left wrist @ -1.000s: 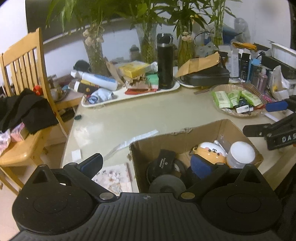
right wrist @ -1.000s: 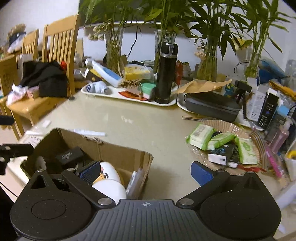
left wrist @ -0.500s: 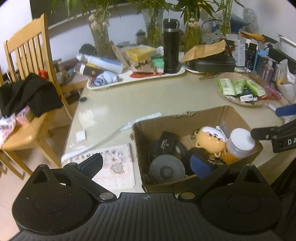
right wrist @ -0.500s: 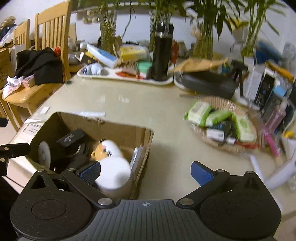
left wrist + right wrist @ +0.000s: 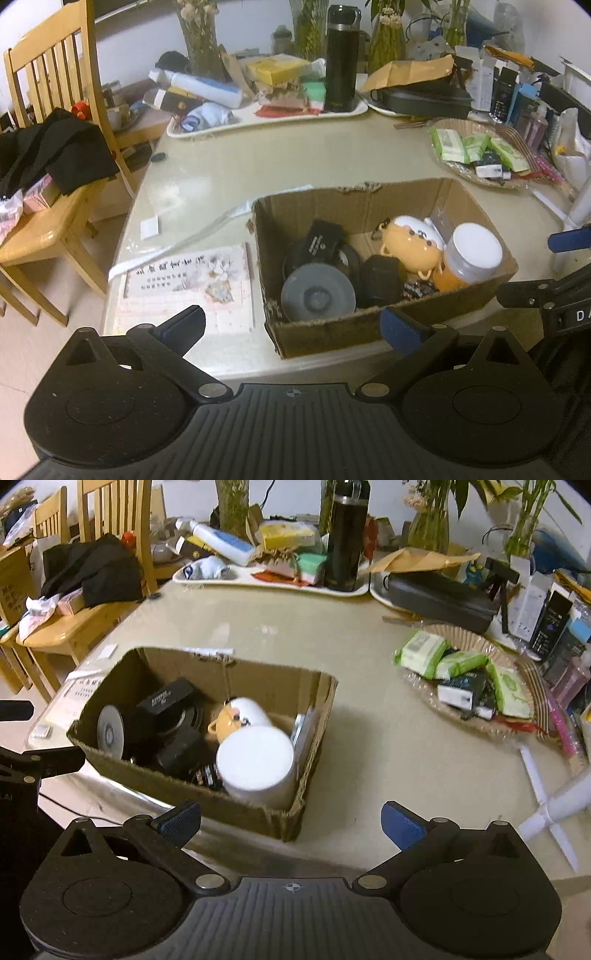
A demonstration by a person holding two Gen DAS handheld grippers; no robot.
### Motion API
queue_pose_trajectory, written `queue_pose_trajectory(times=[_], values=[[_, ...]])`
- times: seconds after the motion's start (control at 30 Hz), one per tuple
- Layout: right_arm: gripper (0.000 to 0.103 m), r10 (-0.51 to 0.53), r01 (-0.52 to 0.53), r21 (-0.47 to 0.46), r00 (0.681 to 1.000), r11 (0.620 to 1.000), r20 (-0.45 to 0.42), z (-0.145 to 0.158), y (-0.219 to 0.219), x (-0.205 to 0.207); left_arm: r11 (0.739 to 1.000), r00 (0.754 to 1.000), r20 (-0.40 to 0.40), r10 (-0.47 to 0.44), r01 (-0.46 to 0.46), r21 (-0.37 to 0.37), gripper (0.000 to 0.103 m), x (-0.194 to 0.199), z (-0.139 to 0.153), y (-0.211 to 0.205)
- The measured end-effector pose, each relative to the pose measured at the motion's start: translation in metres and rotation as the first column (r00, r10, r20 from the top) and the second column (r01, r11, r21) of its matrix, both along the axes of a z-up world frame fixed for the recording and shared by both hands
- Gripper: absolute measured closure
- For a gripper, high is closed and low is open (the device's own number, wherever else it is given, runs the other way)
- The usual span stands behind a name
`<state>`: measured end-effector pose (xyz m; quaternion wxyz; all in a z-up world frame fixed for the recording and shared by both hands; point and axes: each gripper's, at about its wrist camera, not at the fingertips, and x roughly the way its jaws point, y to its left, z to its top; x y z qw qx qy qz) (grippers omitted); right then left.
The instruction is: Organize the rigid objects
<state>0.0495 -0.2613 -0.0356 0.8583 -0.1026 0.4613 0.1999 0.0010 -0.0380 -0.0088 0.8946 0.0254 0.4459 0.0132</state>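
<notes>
1. We hold the left gripper (image 5: 291, 326) back at the near edge of the beige desk (image 5: 295, 155), its jaws spread wide and gripping nothing; half a second ago it sat closer in, so the whole open brown cardboard box (image 5: 369, 332) now shows ahead of it.
2. Our right gripper (image 5: 290, 821) is likewise released and empty, and the box (image 5: 221, 801) has slid from its 9 o'clock side toward 11 o'clock.
3. Inside the box in the left view: a grey round disc (image 5: 317, 297) leans at the near left, a black rectangular case with white lettering (image 5: 323, 240) lies behind it, a black cube-like block (image 5: 380, 280) sits centre, a yellow bear-shaped toy with a white cap (image 5: 410, 242) is at 1 o'clock of the block, and an orange jar with a white round lid (image 5: 471, 254) stands at the right wall.
4. These contents lie as they did earlier.
5. At 12 o'clock, far across the desk, a tall black flask (image 5: 341, 59) stands on a white tray (image 5: 266, 120); at 2 o'clock a woven basket of green packets (image 5: 480, 155) rests well apart from the box.
</notes>
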Motion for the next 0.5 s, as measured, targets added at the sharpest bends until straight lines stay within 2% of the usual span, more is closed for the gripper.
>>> queue_pose_trajectory(times=[0.5], values=[[0.000,-0.006,0.005,-0.019,0.999,1.000,-0.044,-0.0114,-0.0013,0.0014,1.000,1.000,-0.030,0.001,-0.002,-0.008,0.000,-0.0024,-0.0073,0.0012]])
